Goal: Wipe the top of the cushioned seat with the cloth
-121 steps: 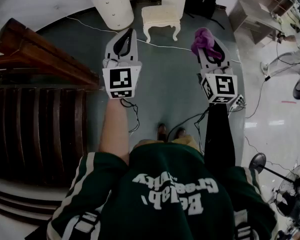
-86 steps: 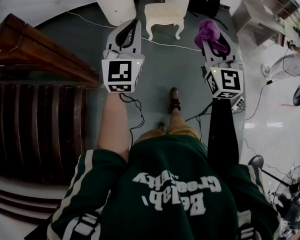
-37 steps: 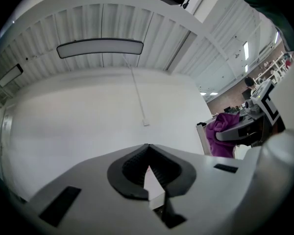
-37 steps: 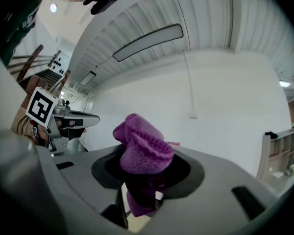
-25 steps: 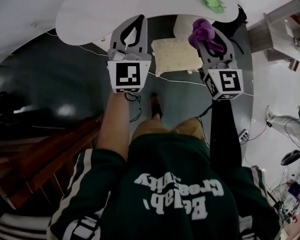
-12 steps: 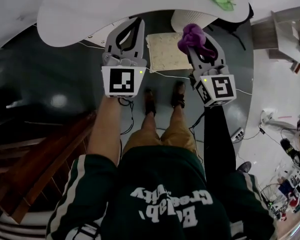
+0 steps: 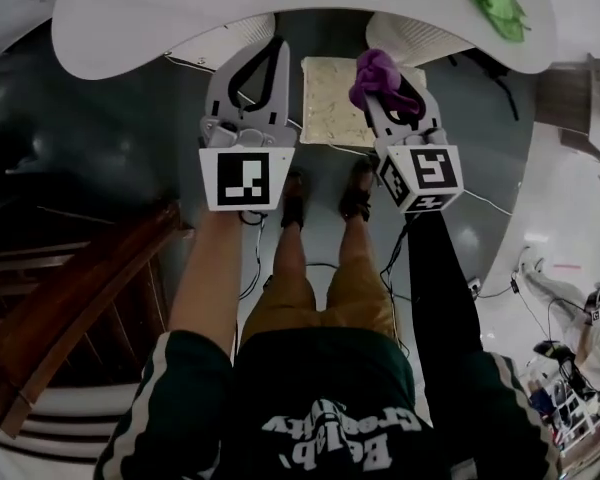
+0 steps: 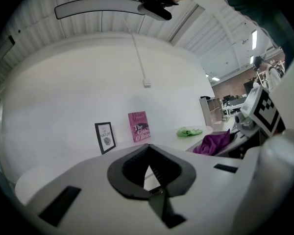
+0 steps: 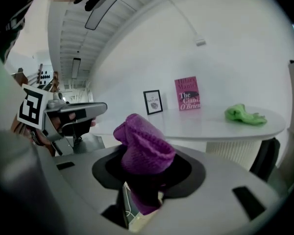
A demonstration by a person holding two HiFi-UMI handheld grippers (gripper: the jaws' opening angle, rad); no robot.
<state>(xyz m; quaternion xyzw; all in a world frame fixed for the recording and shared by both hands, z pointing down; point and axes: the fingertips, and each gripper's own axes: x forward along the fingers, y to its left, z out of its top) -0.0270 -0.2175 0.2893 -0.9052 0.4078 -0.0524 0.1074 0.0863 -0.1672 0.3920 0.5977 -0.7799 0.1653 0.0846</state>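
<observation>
Standing at the seat (image 7: 330, 103), the person holds the cloth (image 7: 373, 68) clamped in the right gripper (image 7: 388, 96) near its right edge, the left gripper (image 7: 268, 56) closed and empty, so wiping seems not yet begun.

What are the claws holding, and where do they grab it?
The right claw is shut on the purple cloth, pinching it about its middle; a bunch sticks out above. The left claw is shut on nothing.
</observation>
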